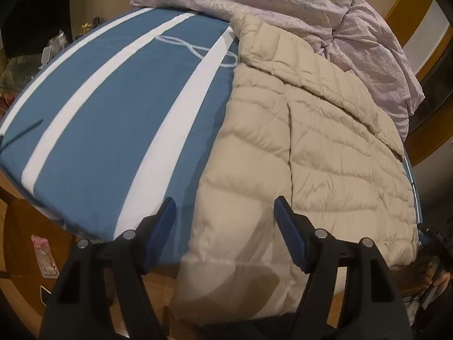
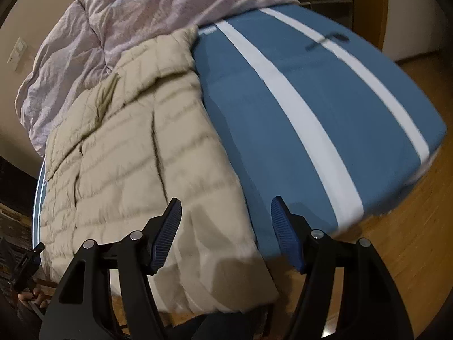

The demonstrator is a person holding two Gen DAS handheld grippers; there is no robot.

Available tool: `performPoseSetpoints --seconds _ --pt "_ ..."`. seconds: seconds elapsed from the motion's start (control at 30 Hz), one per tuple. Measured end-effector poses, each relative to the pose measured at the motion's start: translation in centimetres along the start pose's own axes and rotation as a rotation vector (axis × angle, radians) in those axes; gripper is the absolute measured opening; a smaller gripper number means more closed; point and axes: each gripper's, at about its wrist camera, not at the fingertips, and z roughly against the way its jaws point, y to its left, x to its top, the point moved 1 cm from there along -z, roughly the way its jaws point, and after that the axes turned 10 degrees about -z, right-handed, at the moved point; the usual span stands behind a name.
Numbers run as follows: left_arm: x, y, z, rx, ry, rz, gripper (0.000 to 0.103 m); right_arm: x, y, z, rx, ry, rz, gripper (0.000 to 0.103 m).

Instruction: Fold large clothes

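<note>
A cream quilted puffer jacket (image 1: 325,141) lies on a bed with a blue sheet striped in white (image 1: 107,107), along one side of the mattress, its near end drooping over the bed's near edge toward the wooden floor (image 2: 410,240). It looks already folded lengthwise into a long panel, so the cross folds probably remain. The left claw (image 1: 225,226) hangs open and empty above the jacket's near end; the right claw (image 2: 225,226) is likewise spread wide, holding nothing, over the jacket's near edge where it meets the sheet. At the far end a rumpled lilac duvet (image 1: 283,0) is heaped against the jacket's far edge and may crowd any fold in that direction; the striped half of the bed offers room.
</note>
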Motion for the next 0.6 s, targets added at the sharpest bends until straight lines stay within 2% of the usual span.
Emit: performPoseSetpoints --seconds 0.23,0.43,0.47,0.6 --pt "-1.8 0.0 0.7 -0.025 -0.02 0.019 0.06 -2.5 -1.2 0.1 0.049 0.011 -0.019 0.066" --pt "-2.8 -0.4 1.1 -0.038 -0.029 0.032 0.048 -3.6 -1.1 0.2 0.094 0.023 -0.014 0.044" --pt "-2.9 -0.4 1.2 -0.042 -0.031 0.037 0.046 -3.8 -1.2 0.2 0.104 0.029 -0.022 0.038" --pt "-3.5 -0.3 1.2 -0.075 -0.03 0.074 0.03 -4.0 -1.4 0.2 0.143 0.04 -0.05 0.018"
